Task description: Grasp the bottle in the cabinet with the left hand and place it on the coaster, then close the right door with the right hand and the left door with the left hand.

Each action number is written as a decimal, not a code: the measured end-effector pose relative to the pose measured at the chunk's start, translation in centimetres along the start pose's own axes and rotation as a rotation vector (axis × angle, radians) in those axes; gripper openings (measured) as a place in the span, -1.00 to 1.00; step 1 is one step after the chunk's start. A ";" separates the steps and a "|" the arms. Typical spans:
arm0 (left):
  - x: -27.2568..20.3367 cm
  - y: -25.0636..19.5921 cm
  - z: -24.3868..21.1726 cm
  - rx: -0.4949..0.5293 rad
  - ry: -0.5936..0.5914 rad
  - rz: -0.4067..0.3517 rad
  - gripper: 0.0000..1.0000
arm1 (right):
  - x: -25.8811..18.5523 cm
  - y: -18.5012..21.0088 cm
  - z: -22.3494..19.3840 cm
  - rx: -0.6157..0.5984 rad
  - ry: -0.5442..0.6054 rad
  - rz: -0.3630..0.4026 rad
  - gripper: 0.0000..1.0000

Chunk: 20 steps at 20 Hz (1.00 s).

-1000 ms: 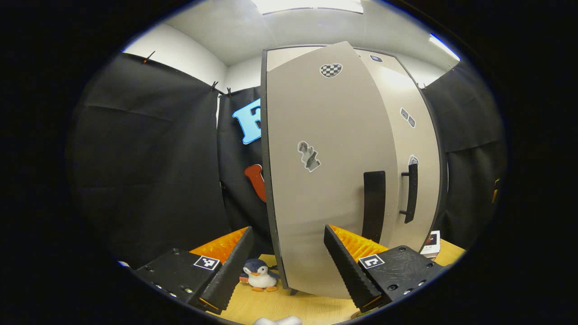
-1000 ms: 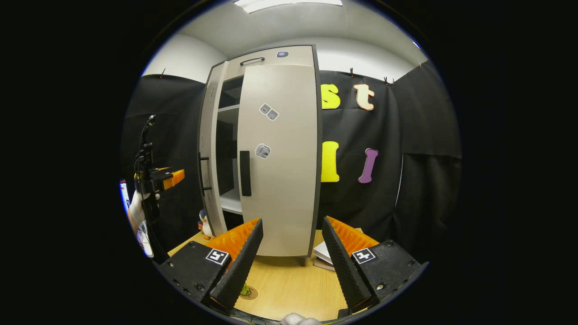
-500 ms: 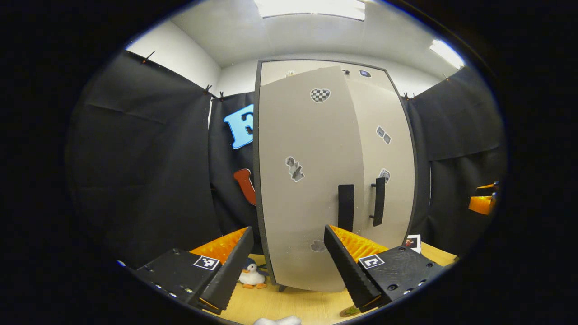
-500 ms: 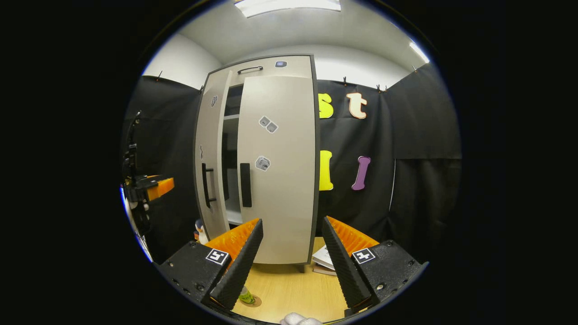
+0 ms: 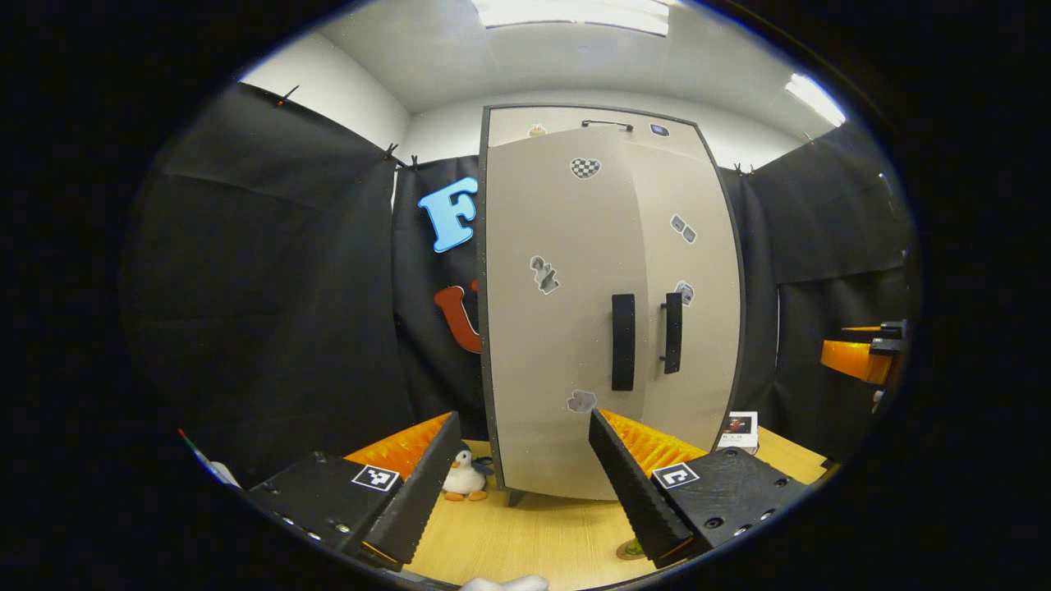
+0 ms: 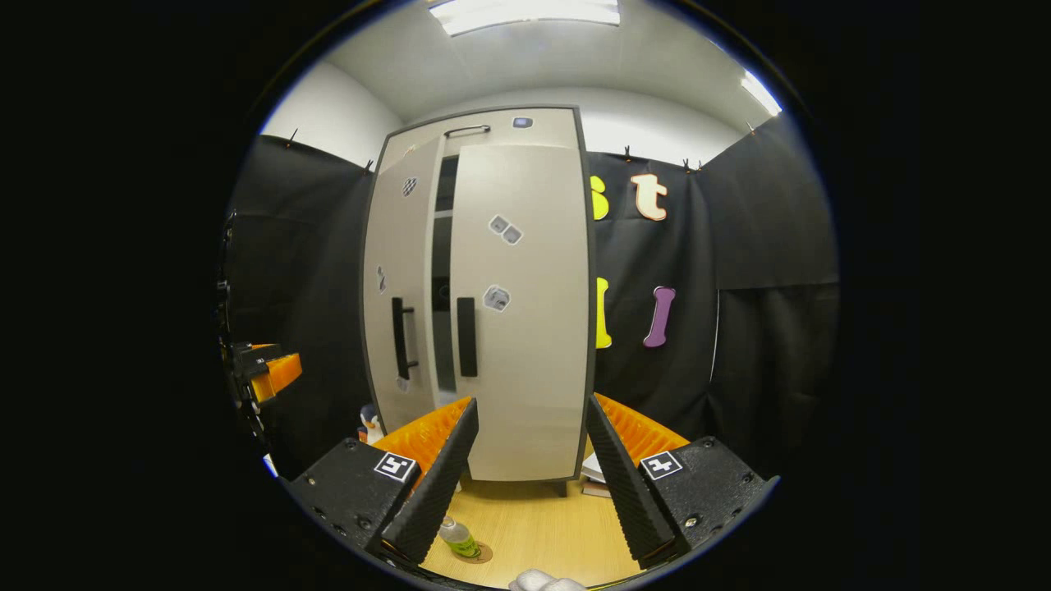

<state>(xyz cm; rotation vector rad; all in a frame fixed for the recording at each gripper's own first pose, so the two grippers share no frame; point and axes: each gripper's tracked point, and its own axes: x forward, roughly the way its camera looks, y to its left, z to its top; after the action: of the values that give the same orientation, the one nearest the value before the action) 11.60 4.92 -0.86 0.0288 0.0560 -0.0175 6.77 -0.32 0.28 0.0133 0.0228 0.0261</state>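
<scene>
Claws, two, both gape empty; two doors point(image 5: 558, 328) point(image 5: 698, 328), one bottle point(image 6: 458, 538).

One cabinet, two doors, two grippers

There was one cabinet point(image 5: 608, 123) with two doors, the left door point(image 5: 558, 328) and the right door point(image 5: 698, 328), and each door carried one black handle, two in all. Two grippers were there, the left gripper point(image 5: 517, 476) and the right gripper point(image 6: 525, 468). On the table point(image 6: 534, 525) stood one bottle point(image 6: 458, 538) on one coaster point(image 6: 480, 552), and one toy penguin point(image 5: 465, 478).
</scene>
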 end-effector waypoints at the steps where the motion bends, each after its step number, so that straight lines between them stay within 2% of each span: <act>1: -0.2 0.3 0.2 0.012 -0.004 0.000 0.92 | 0.0 0.3 0.0 -0.001 0.000 0.004 0.63; 7: -0.5 0.9 1.3 -0.002 -0.042 -0.016 0.92 | -0.8 0.9 0.3 -0.005 -0.014 -0.013 0.63; 20: 0.2 1.1 1.2 -0.001 -0.038 -0.015 0.92 | -1.2 1.1 1.3 -0.039 -0.039 -0.020 0.63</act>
<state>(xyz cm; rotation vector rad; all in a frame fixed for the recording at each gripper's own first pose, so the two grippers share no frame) 11.88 5.96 0.32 0.0275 0.0181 -0.0328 5.59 0.78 1.61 -0.0258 -0.0170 0.0064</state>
